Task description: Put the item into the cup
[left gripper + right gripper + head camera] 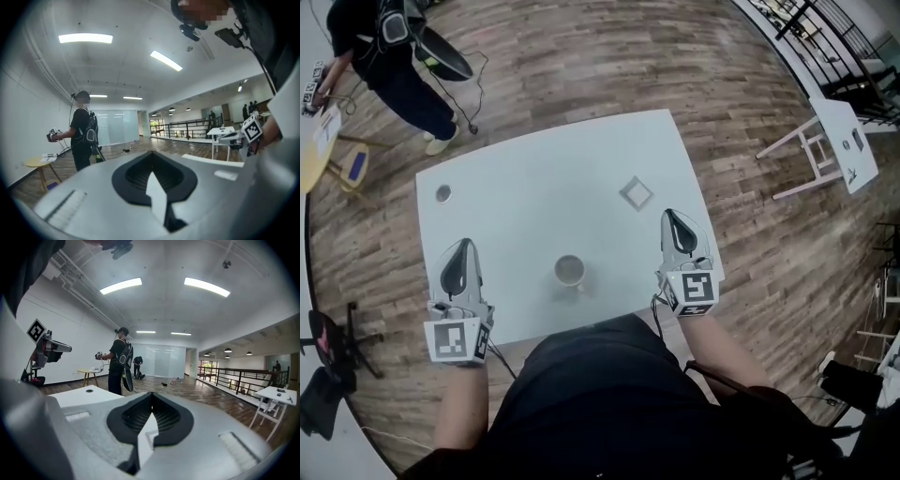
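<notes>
The square item lies flat on the bench, just beyond and left of the right gripper, untouched; the cup stands nearer, between the two grippers. The right one and the left gripper both point far, nearly level, fingers pressed together on nothing

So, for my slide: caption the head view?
Left gripper and right gripper, shut, flank the cup on the table; the item lies beyond.

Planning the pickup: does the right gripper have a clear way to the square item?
Probably yes: only bare table lies between the right gripper and the square item; the cup stands aside.
</notes>
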Demonstrator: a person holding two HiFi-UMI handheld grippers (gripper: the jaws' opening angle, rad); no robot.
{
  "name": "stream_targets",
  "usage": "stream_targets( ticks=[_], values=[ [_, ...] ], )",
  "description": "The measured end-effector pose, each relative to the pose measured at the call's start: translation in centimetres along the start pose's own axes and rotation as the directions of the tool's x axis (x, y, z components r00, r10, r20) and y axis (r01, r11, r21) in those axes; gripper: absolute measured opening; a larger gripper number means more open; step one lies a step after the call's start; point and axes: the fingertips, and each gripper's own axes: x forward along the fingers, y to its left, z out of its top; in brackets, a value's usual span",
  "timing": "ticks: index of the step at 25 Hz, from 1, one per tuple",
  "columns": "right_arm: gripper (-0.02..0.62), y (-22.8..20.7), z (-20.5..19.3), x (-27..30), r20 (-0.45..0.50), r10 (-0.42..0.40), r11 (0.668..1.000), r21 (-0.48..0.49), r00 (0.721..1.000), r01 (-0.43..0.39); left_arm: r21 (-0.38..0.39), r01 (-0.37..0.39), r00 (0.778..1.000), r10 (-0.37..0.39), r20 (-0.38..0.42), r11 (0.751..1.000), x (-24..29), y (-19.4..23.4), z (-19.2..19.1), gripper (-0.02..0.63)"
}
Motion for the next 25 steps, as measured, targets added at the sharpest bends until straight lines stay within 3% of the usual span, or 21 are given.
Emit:
stream_targets(
  ticks=[9, 13, 25],
  values=[
    [0.002, -1.5, -2.3, 0.6, -0.045, -0.018, 1.0, 0.024, 0.999, 0.019, 0.028, 0.029, 0.999, -0.028, -0.026, 0.999, 2.2, -0.8, 0.4, 0.002],
    [0.002, -1.9, -3.4, 1.0, -0.065, -0.019, 0.999, 0.025, 0.998, 0.021, 0.055, 0.024, 0.997, -0.02, -0.074, 0.998, 3.0, -1.3, 0.2, 0.002],
    [0.002, -0.9, -5.0, 3.4, -0.102, 0.001, 0.999, 0.05, 0.995, 0.004, 0.032, 0.054, 0.995, -0.05, -0.089, 0.998, 4.4, -0.1, -0.9, 0.002]
  ],
)
